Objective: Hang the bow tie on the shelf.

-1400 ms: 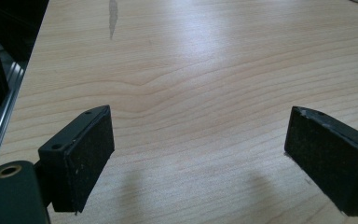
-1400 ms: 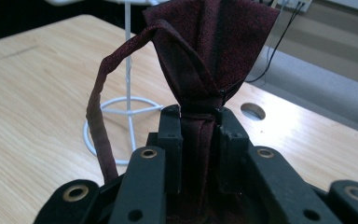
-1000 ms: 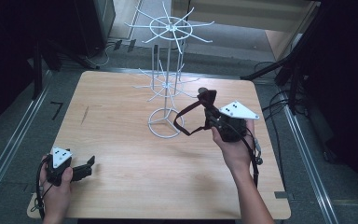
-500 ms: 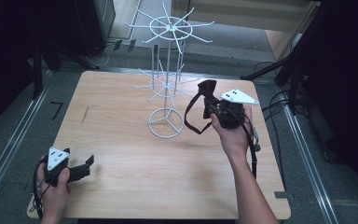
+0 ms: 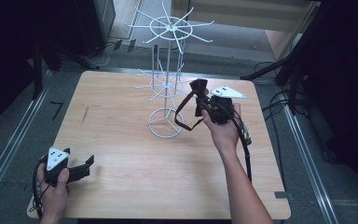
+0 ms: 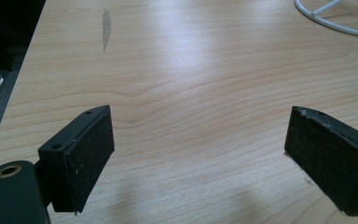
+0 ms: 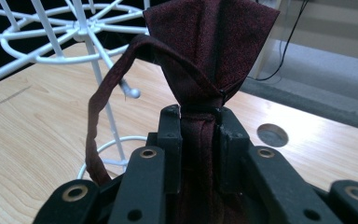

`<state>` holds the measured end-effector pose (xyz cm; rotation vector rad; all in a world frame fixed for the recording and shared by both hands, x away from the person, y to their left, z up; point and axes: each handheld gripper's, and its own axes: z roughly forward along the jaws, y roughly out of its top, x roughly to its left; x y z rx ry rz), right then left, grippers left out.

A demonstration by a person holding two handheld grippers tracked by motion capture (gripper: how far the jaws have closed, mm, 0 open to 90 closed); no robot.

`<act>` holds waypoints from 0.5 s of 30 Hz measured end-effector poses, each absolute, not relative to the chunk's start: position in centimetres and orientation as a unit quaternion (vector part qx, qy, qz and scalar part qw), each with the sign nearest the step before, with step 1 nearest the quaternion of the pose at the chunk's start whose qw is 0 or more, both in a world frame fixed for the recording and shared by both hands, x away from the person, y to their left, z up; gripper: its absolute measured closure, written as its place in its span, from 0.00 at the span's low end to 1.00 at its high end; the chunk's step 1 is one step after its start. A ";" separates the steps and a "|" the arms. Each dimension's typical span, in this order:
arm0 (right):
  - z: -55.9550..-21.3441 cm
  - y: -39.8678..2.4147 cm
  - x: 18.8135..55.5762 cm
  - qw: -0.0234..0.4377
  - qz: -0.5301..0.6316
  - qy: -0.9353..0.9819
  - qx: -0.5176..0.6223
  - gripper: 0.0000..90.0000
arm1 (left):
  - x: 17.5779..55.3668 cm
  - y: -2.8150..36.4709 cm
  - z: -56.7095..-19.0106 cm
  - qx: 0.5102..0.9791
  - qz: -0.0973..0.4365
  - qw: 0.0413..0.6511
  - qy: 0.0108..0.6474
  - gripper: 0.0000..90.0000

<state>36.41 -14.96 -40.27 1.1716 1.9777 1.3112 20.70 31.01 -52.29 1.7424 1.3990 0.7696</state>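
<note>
The right gripper (image 5: pixel 199 99) is raised above the table (image 5: pixel 121 186), forearm extended, jaws clamped on one dark red bow tie (image 7: pixel 205 56) whose strap (image 5: pixel 182 116) hangs in a loop beside one white wire rack (image 5: pixel 167 79). The left gripper (image 5: pixel 89 164) rests near the table's left corner, jaws wide apart and empty.

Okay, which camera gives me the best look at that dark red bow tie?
The right gripper view: the bow tie sits close up, pinched at its knot between the right gripper jaws, fabric and strap plain. The high view shows it small and dark beside the white wire rack, strap hanging in a loop. The left gripper view looks across the table.
</note>
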 end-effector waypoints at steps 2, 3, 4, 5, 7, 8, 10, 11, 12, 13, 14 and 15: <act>-40.9 -14.2 36.8 0.240 0.480 0.725 0.431 0.85 | 20.7 31.0 -52.3 0.682 0.301 0.382 0.546 0.10; -40.9 -14.2 36.8 0.240 0.480 0.725 0.431 0.85 | 20.7 31.0 -52.3 0.682 0.301 0.382 0.546 0.10; -41.0 -14.1 36.9 0.239 0.480 0.726 0.431 0.85 | 20.6 31.1 -52.3 0.681 0.299 0.391 0.542 0.10; -41.3 -13.6 37.2 0.234 0.479 0.728 0.430 0.85 | 20.6 31.1 -52.3 0.681 0.298 0.396 0.540 0.10; -41.4 -13.5 37.3 0.234 0.477 0.730 0.430 0.85 | 20.5 31.2 -52.3 0.678 0.296 0.403 0.538 0.10; -41.5 -13.3 37.4 0.232 0.475 0.732 0.430 0.85 | 20.5 31.3 -52.3 0.677 0.294 0.407 0.539 0.10; -41.8 -13.0 37.7 0.224 0.476 0.735 0.428 0.84 | 20.5 31.4 -52.2 0.673 0.292 0.412 0.540 0.10; -41.8 -13.0 37.7 0.224 0.476 0.735 0.428 0.84 | 20.5 31.5 -52.2 0.672 0.290 0.415 0.541 0.10; -42.0 -12.9 37.9 0.213 0.479 0.736 0.427 0.80 | 20.5 31.5 -52.3 0.670 0.290 0.416 0.542 0.10; -42.0 -12.9 37.9 0.213 0.479 0.736 0.427 0.80 | 20.5 31.5 -52.3 0.670 0.290 0.416 0.542 0.10; -42.1 -13.0 37.9 0.201 0.485 0.736 0.426 0.71 | 20.5 31.5 -52.3 0.671 0.290 0.417 0.541 0.10; -42.2 -13.0 37.9 0.200 0.487 0.736 0.426 0.67 | 20.5 31.5 -52.2 0.672 0.290 0.418 0.539 0.10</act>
